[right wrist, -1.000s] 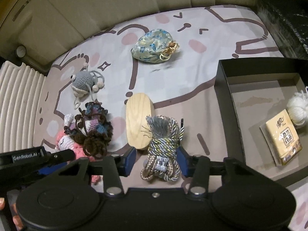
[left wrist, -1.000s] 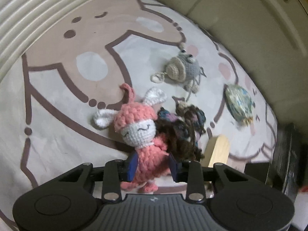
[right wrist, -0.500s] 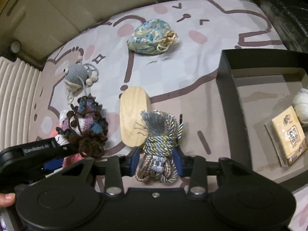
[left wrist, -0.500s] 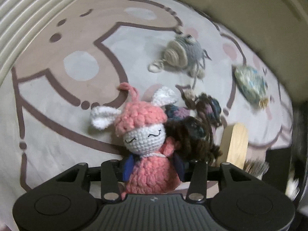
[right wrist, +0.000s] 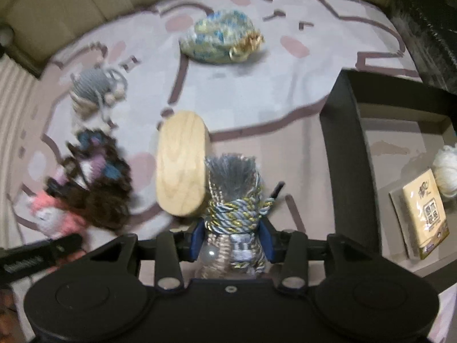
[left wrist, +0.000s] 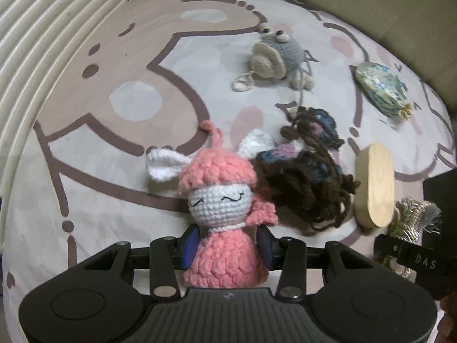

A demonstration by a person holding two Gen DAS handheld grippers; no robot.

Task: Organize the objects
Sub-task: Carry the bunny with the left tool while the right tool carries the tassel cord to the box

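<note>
A pink crochet doll (left wrist: pixel 225 200) with white ears sits on the cat-print cloth (left wrist: pixel 128 157), its body squeezed between the blue pads of my left gripper (left wrist: pixel 227 243), which is shut on it. A blue, gold and grey cord bundle with a tassel (right wrist: pixel 234 200) lies on the cloth beside a wooden oval block (right wrist: pixel 181 168). My right gripper (right wrist: pixel 232 237) is shut on the bundle's lower half. The bundle also shows in the left wrist view (left wrist: pixel 411 217), and the pink doll (right wrist: pixel 51 217) at the left of the right wrist view.
A brown and blue yarn doll (left wrist: pixel 308 177) touches the pink doll. A grey crochet creature (left wrist: pixel 274 54) and a brocade pouch (right wrist: pixel 220 37) lie farther back. A black open box (right wrist: pixel 342 143) at right holds a tan packet (right wrist: pixel 425 214) and a white yarn ball (right wrist: pixel 445 168). A ribbed cushion (left wrist: pixel 42 43) borders the left.
My left gripper has rolled and the pink doll now sits deeper between its pads. My right gripper has come down over the cord bundle and its pads have closed on it.
</note>
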